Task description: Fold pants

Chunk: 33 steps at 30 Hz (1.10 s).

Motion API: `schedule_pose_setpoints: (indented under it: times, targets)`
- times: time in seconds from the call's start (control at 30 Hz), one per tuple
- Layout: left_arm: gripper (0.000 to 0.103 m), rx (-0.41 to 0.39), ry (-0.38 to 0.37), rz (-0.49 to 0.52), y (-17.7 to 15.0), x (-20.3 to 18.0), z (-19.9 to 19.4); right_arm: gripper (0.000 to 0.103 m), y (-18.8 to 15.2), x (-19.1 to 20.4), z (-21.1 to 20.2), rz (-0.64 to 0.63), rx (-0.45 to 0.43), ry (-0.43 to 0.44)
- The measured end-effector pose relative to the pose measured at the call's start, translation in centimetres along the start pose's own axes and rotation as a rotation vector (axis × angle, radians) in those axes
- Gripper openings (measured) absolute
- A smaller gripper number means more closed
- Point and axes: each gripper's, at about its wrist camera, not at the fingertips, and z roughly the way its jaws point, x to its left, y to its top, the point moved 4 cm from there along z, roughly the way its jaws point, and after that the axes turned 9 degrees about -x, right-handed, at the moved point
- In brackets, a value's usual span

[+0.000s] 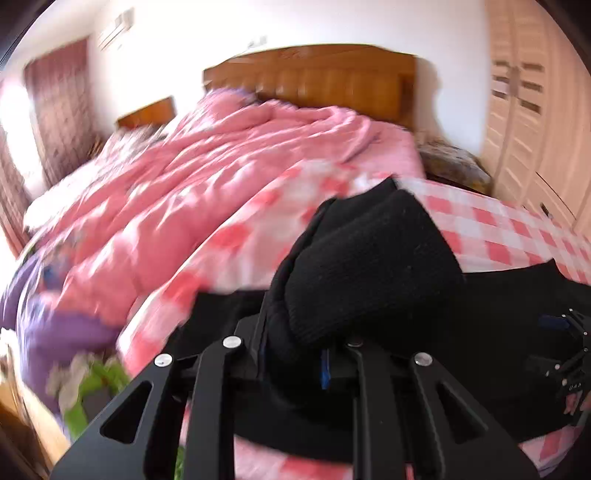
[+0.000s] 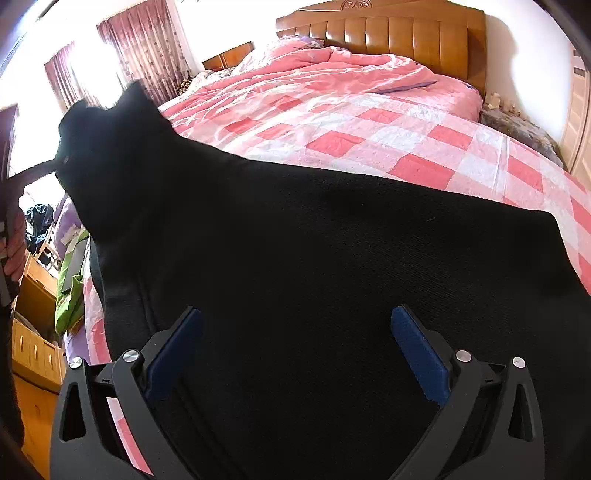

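Black pants [image 2: 314, 251] lie spread on the pink checked bedspread [image 2: 424, 147]. In the left wrist view my left gripper [image 1: 295, 343] is shut on a bunched end of the pants [image 1: 365, 258] and holds it lifted above the bed; the view is blurred. In the right wrist view that lifted end [image 2: 107, 147] rises at the far left, where the other hand shows. My right gripper [image 2: 295, 347] is open, its blue pads [image 2: 173, 354] wide apart just above the flat pants, holding nothing. The right gripper also shows at the right edge of the left wrist view [image 1: 569, 354].
A crumpled pink duvet [image 2: 314, 74] covers the far half of the bed below a wooden headboard [image 2: 399, 33]. A wooden nightstand [image 2: 229, 55] and curtains [image 2: 140, 40] stand at the far left. Green and purple items [image 2: 70, 280] and a wooden cabinet [image 2: 33, 332] sit left of the bed. Wardrobe doors [image 1: 524, 110] are at right.
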Motion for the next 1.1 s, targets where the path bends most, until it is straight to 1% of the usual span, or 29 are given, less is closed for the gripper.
schedule_pose_setpoints:
  times: [0.03, 0.1, 0.13, 0.2, 0.23, 0.27, 0.3, 0.33, 0.4, 0.5, 0.53, 0.57, 0.6, 0.7, 0.73, 0.77, 0.8, 0.83, 0.87, 0.9, 0.93, 0.97, 1.0, 1.03, 1.07, 1.1]
  targets:
    - [0.02, 0.038, 0.001, -0.023, -0.8, 1.2, 0.5, 0.099, 0.0, 0.0, 0.0, -0.002, 0.001, -0.003]
    - [0.02, 0.117, 0.028, -0.064, -2.6, 3.3, 2.6, 0.099, -0.1, 0.2, 0.0, -0.015, 0.007, -0.015]
    - [0.02, 0.149, 0.028, -0.075, -3.6, 3.9, 3.7, 0.099, -0.1, 0.3, 0.0, -0.024, 0.01, -0.022]
    - [0.021, 0.203, 0.032, -0.123, -5.3, 5.6, 6.4, 0.099, -0.1, 0.6, -0.2, -0.04, 0.009, -0.032]
    - [0.021, 0.223, 0.027, -0.16, -6.1, 6.4, 7.4, 0.099, -0.2, 1.2, -0.6, -0.053, 0.011, -0.012]
    - [0.021, 0.226, 0.001, -0.212, -6.7, 7.2, 7.9, 0.099, -0.3, 1.9, -0.9, -0.066, 0.011, 0.018]
    - [0.021, 0.202, -0.036, -0.292, -6.9, 8.2, 7.9, 0.099, -0.4, 3.5, -1.7, -0.106, -0.004, 0.071]
    - [0.021, 0.186, -0.062, -0.343, -7.1, 8.8, 7.6, 0.099, -0.6, 4.8, -2.3, -0.151, -0.022, 0.1]
    - [0.021, 0.17, -0.105, -0.416, -7.1, 9.7, 7.2, 0.099, -1.3, 8.3, -3.1, -0.287, -0.044, 0.172]
    - [0.019, 0.171, -0.116, -0.426, -7.2, 9.8, 6.7, 0.097, -2.1, 11.5, -2.2, -0.37, -0.008, 0.253]
    - [0.018, 0.171, -0.115, -0.414, -7.2, 9.6, 6.5, 0.092, -2.3, 12.5, -1.7, -0.387, 0.005, 0.276]
    - [0.018, 0.17, -0.113, -0.406, -7.2, 9.4, 6.4, 0.085, -2.4, 13.2, -1.3, -0.402, 0.016, 0.284]
    - [0.018, 0.171, -0.11, -0.398, -7.1, 9.3, 6.4, 0.081, -2.6, 13.6, -0.7, -0.417, 0.03, 0.284]
    - [0.018, 0.183, -0.108, -0.402, -6.9, 9.4, 6.9, 0.072, -2.9, 13.3, 1.1, -0.411, 0.077, 0.257]
    - [0.018, 0.183, -0.109, -0.403, -6.9, 9.4, 7.1, 0.066, -2.7, 13.0, 1.5, -0.407, 0.079, 0.247]
    - [0.017, 0.181, -0.111, -0.405, -6.8, 9.5, 7.3, 0.06, -2.7, 12.8, 1.4, -0.4, 0.072, 0.245]
    - [0.016, 0.176, -0.113, -0.409, -6.7, 9.5, 7.3, 0.058, -2.5, 12.7, 1.2, -0.387, 0.07, 0.249]
    - [0.015, 0.17, -0.115, -0.415, -6.6, 9.6, 7.2, 0.051, -2.3, 12.5, 1.2, -0.385, 0.072, 0.246]
    - [0.014, 0.161, -0.119, -0.424, -6.6, 9.6, 6.9, 0.047, -2.3, 12.4, 1.2, -0.395, 0.075, 0.233]
    - [0.014, 0.149, -0.123, -0.435, -6.4, 9.6, 6.7, 0.046, -2.4, 12.3, 1.3, -0.408, 0.075, 0.225]
    - [0.014, 0.142, -0.124, -0.44, -6.3, 9.6, 6.6, 0.043, -2.4, 12.3, 1.3, -0.414, 0.071, 0.222]
    - [0.013, 0.139, -0.122, -0.44, -6.2, 9.6, 6.4, 0.037, -2.5, 12.4, 1.3, -0.422, 0.065, 0.211]
    - [0.013, 0.138, -0.121, -0.44, -6.1, 9.5, 6.4, 0.033, -2.5, 12.5, 1.2, -0.438, 0.053, 0.194]
    - [0.013, 0.136, -0.12, -0.442, -6.0, 9.5, 6.3, 0.026, -2.5, 12.8, 1.0, -0.45, 0.042, 0.182]
    - [0.012, 0.13, -0.121, -0.453, -5.8, 9.5, 6.1, 0.015, -2.4, 13.0, 0.7, -0.463, 0.03, 0.167]
    - [0.012, 0.119, -0.127, -0.462, -5.6, 9.6, 5.8, 0.011, -2.2, 13.3, 0.2, -0.475, 0.017, 0.167]
